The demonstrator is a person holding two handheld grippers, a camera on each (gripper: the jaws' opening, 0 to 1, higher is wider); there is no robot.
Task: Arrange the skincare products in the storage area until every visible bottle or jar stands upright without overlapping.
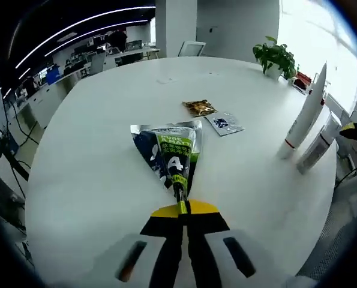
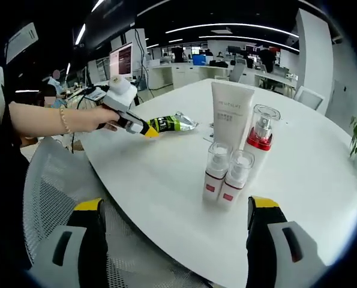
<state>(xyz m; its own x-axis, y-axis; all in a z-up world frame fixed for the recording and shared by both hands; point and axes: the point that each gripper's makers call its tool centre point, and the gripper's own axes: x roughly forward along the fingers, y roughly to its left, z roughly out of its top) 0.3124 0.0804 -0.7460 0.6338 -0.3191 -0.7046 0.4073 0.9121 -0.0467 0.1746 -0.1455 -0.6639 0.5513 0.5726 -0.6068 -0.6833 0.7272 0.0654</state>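
My left gripper [image 1: 181, 207] is shut on the tail of a green and silver pouch [image 1: 168, 150], which lies flat on the white table [image 1: 94, 156]. In the right gripper view a person's hand holds that left gripper [image 2: 147, 131] with the pouch [image 2: 171, 123] at the table's far left. A white tube [image 2: 231, 113], a clear pump bottle with a red band [image 2: 261, 139] and two small red-labelled bottles [image 2: 216, 171] [image 2: 237, 180] stand upright close together. My right gripper [image 2: 176, 204] is open wide, near the table edge in front of them.
A gold sachet [image 1: 198, 107] and a blue and white sachet [image 1: 224, 123] lie flat beyond the pouch. A potted plant [image 1: 276, 56] stands at the far edge. A mesh chair [image 2: 58, 180] sits below the table's near edge. Office desks fill the background.
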